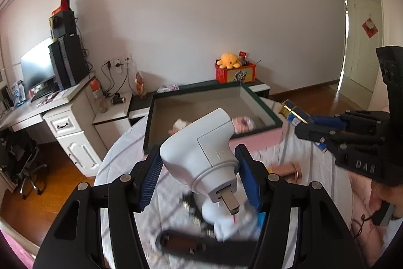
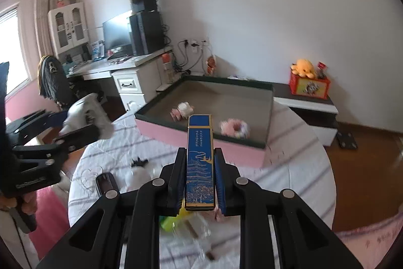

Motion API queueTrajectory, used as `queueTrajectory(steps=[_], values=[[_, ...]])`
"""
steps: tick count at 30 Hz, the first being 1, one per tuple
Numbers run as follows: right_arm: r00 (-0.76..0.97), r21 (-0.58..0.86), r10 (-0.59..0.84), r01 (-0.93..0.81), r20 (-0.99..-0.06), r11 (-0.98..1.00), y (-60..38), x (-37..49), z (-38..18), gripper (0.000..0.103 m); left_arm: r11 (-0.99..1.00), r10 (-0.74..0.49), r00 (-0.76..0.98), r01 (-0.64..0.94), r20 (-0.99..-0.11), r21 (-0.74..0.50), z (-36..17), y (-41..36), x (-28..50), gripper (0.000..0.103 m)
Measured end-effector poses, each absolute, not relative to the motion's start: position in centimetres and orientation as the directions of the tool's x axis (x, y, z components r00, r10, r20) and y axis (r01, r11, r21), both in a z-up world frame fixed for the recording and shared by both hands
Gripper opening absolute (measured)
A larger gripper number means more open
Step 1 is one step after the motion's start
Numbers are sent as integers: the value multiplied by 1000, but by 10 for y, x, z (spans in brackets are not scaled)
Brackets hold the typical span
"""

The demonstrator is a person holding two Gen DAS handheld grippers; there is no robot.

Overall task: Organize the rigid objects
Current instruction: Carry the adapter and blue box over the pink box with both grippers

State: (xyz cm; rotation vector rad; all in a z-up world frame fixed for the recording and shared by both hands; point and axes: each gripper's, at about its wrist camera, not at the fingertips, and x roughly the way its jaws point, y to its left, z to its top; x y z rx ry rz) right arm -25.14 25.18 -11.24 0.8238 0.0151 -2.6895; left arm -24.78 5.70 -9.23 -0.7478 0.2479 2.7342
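Observation:
My left gripper (image 1: 199,168) is shut on a white plug-in adapter (image 1: 201,153) with a metal prong, held above the round table. It also shows in the right wrist view (image 2: 80,112). My right gripper (image 2: 199,168) is shut on a slim blue-and-gold box (image 2: 200,163), held upright above the table; it shows in the left wrist view (image 1: 294,112). A pink tray with dark green rim (image 2: 201,135) stands at the table's far side with two small pink-white items (image 2: 234,127) inside.
On the table's cloth (image 2: 289,168) lie a dark case (image 1: 201,243), a white round object (image 1: 214,213), a copper cylinder (image 1: 289,170) and small dark clips (image 2: 138,163). A white desk (image 1: 70,122) stands left; a red box with a yellow plush (image 2: 307,85) stands on a low shelf.

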Motion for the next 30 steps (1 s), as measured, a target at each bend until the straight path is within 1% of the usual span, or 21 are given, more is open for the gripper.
queueTrajectory(steps=[7,16,22,30], values=[[-764,86,-315,325,-564,-942,254,-311,-107,21,-942,220,-805,-322,-551,94,-88,74,-319,60],[-703,49,-262,308,-661,-950,257,-396,-137,21,-932,184,-736,-342,-651,124,-123,111,-414,60],[-660,16,-227,309,-716,-951,254,-436,-162,21,-930,165,-701,-345,-693,128,-151,125,-446,60],[-615,-3,-202,316,-762,-949,251,-465,-181,21,-946,137,-697,-303,-704,116,-165,123,-464,61]])
